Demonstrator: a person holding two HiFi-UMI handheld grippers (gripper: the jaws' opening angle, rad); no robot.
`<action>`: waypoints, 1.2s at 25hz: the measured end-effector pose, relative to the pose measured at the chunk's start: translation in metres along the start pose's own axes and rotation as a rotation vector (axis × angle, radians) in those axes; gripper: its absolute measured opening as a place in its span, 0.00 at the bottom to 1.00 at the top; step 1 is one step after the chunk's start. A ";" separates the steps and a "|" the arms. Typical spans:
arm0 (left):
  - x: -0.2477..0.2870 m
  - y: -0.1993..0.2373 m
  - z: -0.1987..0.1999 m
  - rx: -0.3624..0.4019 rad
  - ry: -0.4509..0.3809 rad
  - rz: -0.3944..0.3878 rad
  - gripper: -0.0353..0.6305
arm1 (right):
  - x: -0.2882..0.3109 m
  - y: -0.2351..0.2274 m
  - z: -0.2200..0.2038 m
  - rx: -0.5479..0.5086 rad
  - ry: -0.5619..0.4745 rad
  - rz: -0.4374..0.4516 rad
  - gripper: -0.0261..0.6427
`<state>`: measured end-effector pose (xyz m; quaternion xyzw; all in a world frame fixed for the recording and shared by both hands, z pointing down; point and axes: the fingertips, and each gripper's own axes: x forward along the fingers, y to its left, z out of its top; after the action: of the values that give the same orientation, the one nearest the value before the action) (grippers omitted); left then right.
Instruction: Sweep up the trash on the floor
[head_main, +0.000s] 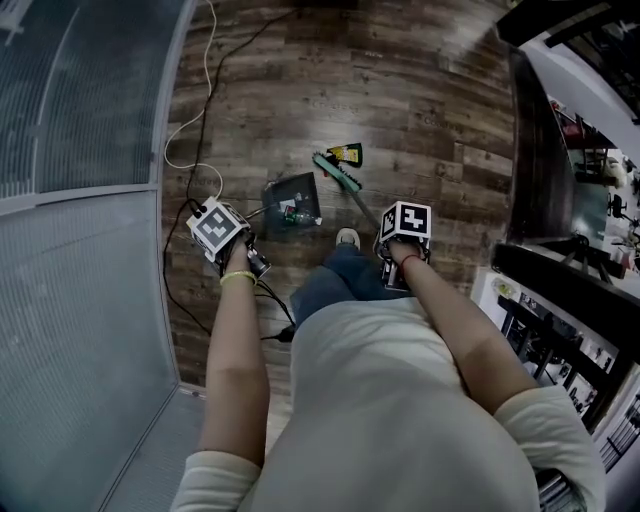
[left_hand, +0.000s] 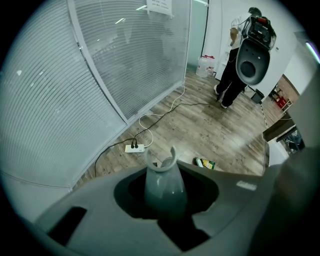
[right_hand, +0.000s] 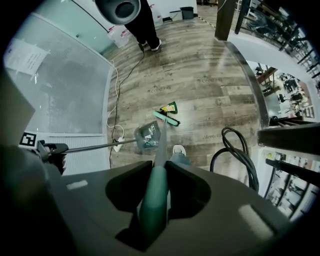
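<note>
Trash wrapper (head_main: 346, 153) lies beside broom (head_main: 338, 178); right gripper (right_hand: 156, 176) jaws pinch its handle, left gripper (left_hand: 165, 187) jaws pinch dustpan (head_main: 291, 200) handle.

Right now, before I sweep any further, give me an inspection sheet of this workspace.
Surface: wood-plank floor.
Job's things: broom with its head on the floor next to a yellow-green wrapper; dustpan already holds some scraps.
Clutter: nothing seen beyond that wrapper.
Grippers: left gripper shut on the dustpan's handle; right gripper shut on the broom's handle.
Cables: white cable and dark leads run to a power strip by the glass; black looped cable at the right.
Surroundings: glass partition with blinds; a person standing farther off.
</note>
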<state>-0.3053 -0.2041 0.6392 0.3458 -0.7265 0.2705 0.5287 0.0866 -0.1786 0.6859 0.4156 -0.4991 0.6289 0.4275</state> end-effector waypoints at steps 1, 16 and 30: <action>0.000 0.000 0.000 0.001 0.001 0.001 0.19 | 0.001 0.001 -0.001 0.007 0.005 0.004 0.18; 0.005 -0.012 -0.010 0.000 0.003 0.002 0.19 | 0.003 0.005 -0.023 0.005 0.058 0.024 0.18; 0.001 -0.013 -0.011 0.011 -0.006 0.011 0.19 | -0.014 0.023 -0.043 0.157 0.130 0.202 0.18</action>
<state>-0.2888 -0.2038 0.6438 0.3456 -0.7283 0.2766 0.5231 0.0642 -0.1410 0.6595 0.3537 -0.4588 0.7315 0.3595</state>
